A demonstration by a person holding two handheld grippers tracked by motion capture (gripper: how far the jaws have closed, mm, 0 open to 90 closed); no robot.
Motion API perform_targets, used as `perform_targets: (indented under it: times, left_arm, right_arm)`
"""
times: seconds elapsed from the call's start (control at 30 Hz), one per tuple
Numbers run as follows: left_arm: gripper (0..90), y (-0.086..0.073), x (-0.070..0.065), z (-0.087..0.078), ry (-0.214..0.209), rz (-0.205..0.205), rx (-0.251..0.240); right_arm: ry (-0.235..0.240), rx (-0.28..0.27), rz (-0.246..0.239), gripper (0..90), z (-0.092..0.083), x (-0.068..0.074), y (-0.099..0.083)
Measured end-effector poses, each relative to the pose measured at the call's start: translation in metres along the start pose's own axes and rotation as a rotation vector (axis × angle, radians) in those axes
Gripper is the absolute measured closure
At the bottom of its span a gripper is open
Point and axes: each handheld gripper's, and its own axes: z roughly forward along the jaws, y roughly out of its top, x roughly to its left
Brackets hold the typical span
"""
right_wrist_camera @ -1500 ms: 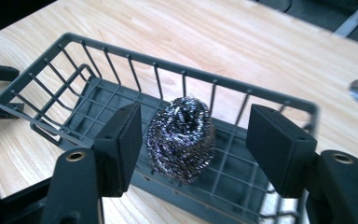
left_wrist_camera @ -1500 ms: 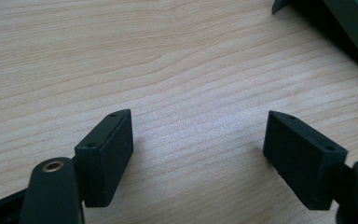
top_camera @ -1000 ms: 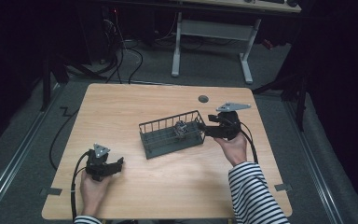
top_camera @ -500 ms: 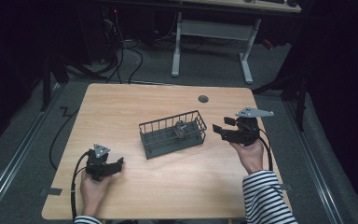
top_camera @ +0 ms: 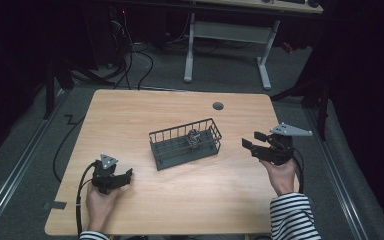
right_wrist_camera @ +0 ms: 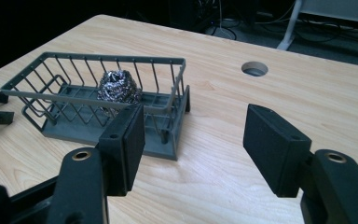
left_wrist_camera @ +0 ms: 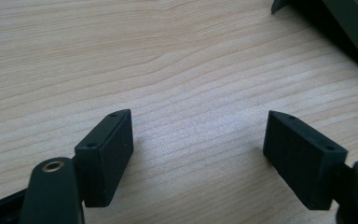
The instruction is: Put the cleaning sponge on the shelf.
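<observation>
At the middle of the table (top_camera: 130, 115), a dark wire basket (top_camera: 180, 132) is being shown lying aslant, and a steel wool scourer (top_camera: 194, 138) is being held inside it, toward its three o'clock end, resting on the basket floor. At three o'clock from the basket, near but apart from it, the right gripper (top_camera: 253, 140) is being carried with its jaws spread and nothing between them. In the right gripper view, the scourer (right_wrist_camera: 117, 87) is being framed behind the basket's wires (right_wrist_camera: 98, 58). If the scourer is being fetched, the approach is probably best made from above, over the rim, since a level approach is likely being blocked by the wires; the springy ball is best pinched across its middle, gently, so that the light basket is not being dragged along. At seven o'clock from the basket, well apart, the left gripper (top_camera: 126, 175) is being rested on bare wood, jaws likewise spread and empty. The pale wood surface is being lit evenly, with a round cable hole (top_camera: 218, 106) at one o'clock; beyond, at twelve, a white desk frame (top_camera: 225, 35) and loose cables (top_camera: 130, 55) are being made out in a dark room.
</observation>
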Motion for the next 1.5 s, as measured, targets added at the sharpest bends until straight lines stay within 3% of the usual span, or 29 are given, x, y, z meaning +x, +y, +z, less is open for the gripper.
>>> perform_targets:
  times: [0.27, 0.77, 1.5]
  left_arm:
    - [24.7, 0.0, 0.0, 0.0, 0.0, 0.0, 0.0]
    - [24.7, 0.0, 0.0, 0.0, 0.0, 0.0, 0.0]
    - [24.7, 0.0, 0.0, 0.0, 0.0, 0.0, 0.0]
  right_arm:
    - [-0.015, -0.02, 0.027, 39.1, -0.012, -0.007, -0.012]
    - [-0.029, -0.017, 0.078, 39.0, -0.021, -0.016, -0.041]
    - [-0.011, 0.011, 0.121, 38.3, -0.006, -0.013, -0.079]
